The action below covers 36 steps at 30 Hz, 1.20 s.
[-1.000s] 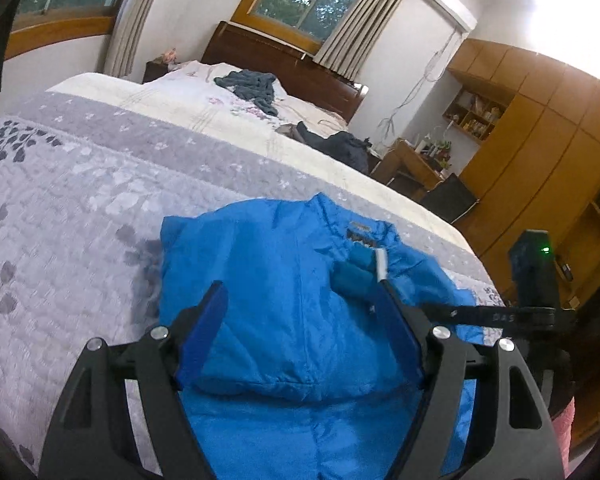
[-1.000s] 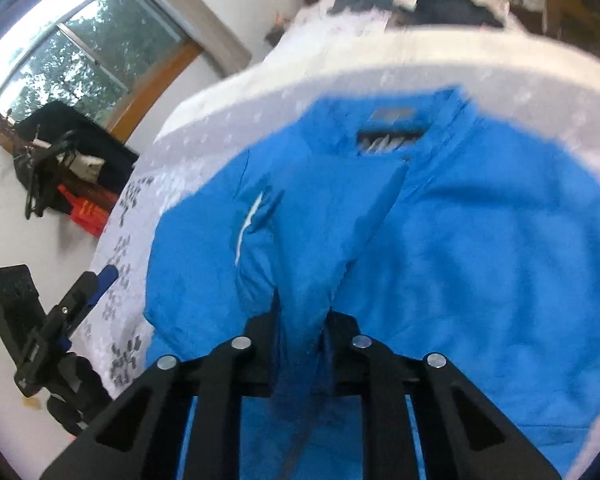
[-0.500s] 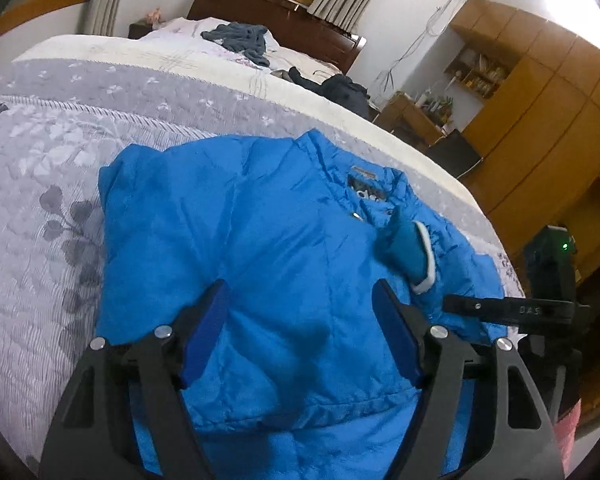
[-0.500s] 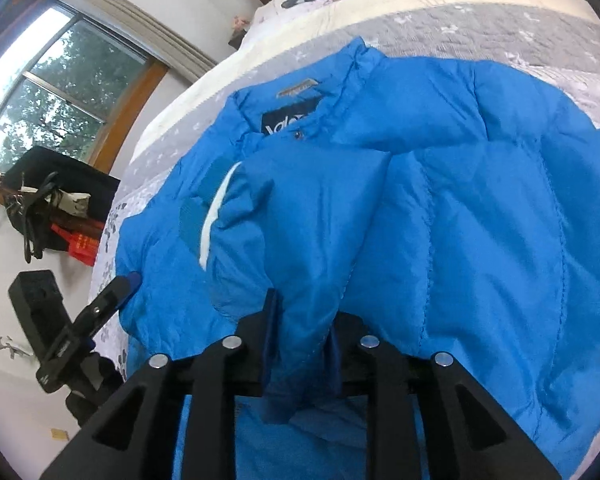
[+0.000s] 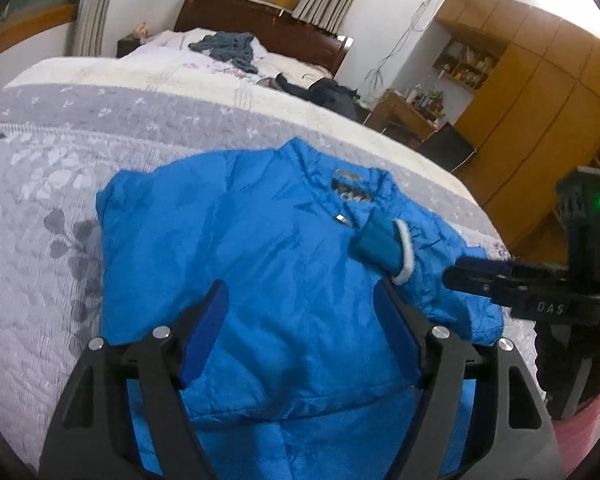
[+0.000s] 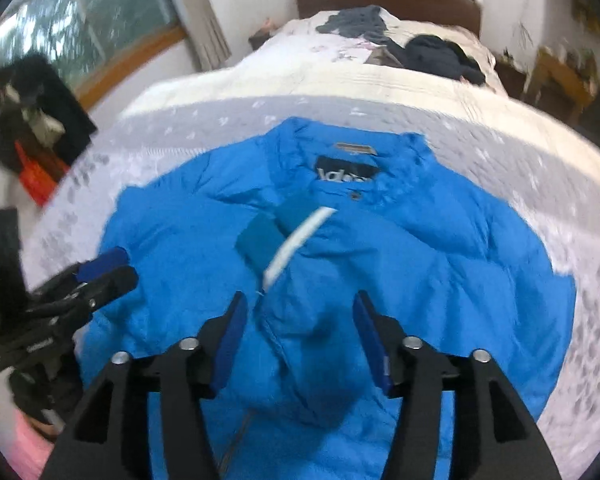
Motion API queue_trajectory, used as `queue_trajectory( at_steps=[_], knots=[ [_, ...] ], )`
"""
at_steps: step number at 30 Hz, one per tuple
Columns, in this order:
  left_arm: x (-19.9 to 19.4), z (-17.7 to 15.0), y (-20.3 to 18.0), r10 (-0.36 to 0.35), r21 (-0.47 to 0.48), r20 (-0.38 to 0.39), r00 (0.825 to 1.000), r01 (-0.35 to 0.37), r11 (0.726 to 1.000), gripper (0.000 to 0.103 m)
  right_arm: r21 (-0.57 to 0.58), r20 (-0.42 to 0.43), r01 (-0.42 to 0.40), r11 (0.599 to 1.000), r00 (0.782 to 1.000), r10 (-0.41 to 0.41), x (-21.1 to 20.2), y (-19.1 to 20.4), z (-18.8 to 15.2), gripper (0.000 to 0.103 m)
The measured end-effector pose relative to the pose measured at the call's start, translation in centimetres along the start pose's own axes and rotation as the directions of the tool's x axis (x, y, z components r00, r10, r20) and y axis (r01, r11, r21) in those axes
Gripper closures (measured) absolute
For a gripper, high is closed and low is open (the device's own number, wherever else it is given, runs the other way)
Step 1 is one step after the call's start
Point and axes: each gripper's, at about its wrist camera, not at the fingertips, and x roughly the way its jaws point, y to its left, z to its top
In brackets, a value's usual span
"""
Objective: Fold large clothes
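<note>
On the grey quilt (image 5: 40,184) at the foot of the bed lies the jacket (image 5: 236,248), blue and padded, collar toward the headboard (image 5: 260,12), front side up. Its sleeve (image 6: 300,264) now rests folded across the chest, the teal cuff (image 5: 376,240) with its white trim lying just below the collar label. Half a second ago the right gripper (image 6: 298,340) was pinching that sleeve; now its jaws stand spread and empty above the fabric, so the sleeve has been let go in place. The right wrist view is blurred, which suggests the tool is moving off. The left gripper (image 5: 300,332) hovers over the jacket's middle with its jaws wide apart, holding nothing, as it was a second ago. In that view the far shoulder looks already tucked in, though the pictures do not show it surely. The release likely means the sleeve fold is finished, and the body fold, bottom toward collar, probably comes next. Beyond the jacket, dark clothes (image 5: 332,94) lie heaped near the pillows.
</note>
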Motion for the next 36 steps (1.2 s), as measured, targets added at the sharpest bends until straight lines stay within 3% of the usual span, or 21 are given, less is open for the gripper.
queue_trajectory(
  at_steps=[2,6,7,8,9,11,13,18,24,28,32,36],
  knots=[
    [0.4,-0.3,0.5,0.005,-0.015,-0.009,1.0,-0.005,1.0,0.029,-0.051,-0.023,0.063,0.997,0.998,-0.064,1.7,1.6,0.6,0.037],
    [0.8,-0.5,1.1,-0.001,-0.013,-0.019,1.0,0.001,1.0,0.029,-0.103,-0.065,0.166,0.981,0.983,-0.173,5.0,2.8,0.8,0.037],
    [0.8,-0.6,1.0,0.001,-0.008,-0.019,1.0,-0.001,1.0,0.029,-0.114,-0.069,0.194,0.974,0.977,-0.202,5.5,2.8,0.8,0.04],
    [0.8,-0.6,1.0,0.002,-0.007,-0.019,1.0,-0.002,1.0,0.029,-0.121,-0.067,0.217,0.969,0.972,-0.226,5.8,2.7,0.8,0.053],
    [0.9,-0.7,1.0,0.002,-0.006,-0.02,1.0,-0.002,1.0,0.029,-0.125,-0.063,0.243,0.962,0.966,-0.252,6.0,2.4,0.7,0.054],
    [1.0,-0.7,0.9,0.007,0.0,-0.021,1.0,-0.007,1.0,0.029,-0.099,-0.064,0.216,0.971,0.973,-0.223,5.6,1.8,0.5,0.068],
    [1.1,-0.8,0.8,0.015,0.009,-0.021,1.0,-0.015,1.0,0.029,-0.05,-0.055,0.171,0.984,0.983,-0.174,4.5,0.8,0.5,0.075],
    [1.1,-0.9,0.8,0.017,0.004,-0.021,1.0,-0.017,1.0,0.029,0.106,0.013,0.0,0.994,1.0,-0.002,0.0,-3.4,-0.5,0.078],
    [1.4,-1.2,0.4,0.039,0.024,-0.017,0.999,-0.039,0.999,0.029,0.247,0.084,-0.107,0.963,0.992,0.089,-4.2,-9.5,-3.4,0.078],
    [1.4,-1.3,0.4,0.045,0.028,-0.014,0.999,-0.045,0.999,0.028,0.345,0.068,-0.109,0.932,0.993,0.091,-4.9,-13.8,-6.3,0.075],
    [1.0,-1.2,0.2,0.054,0.023,-0.018,0.998,-0.053,0.998,0.028,0.424,0.034,-0.059,0.904,0.998,0.05,-4.9,-17.1,-9.1,0.074],
    [-0.6,-0.5,-0.7,0.04,0.01,0.0,0.999,-0.04,0.999,0.028,0.421,0.107,-0.033,0.907,0.994,-0.014,-7.4,-17.7,-9.8,0.074]
  ],
)
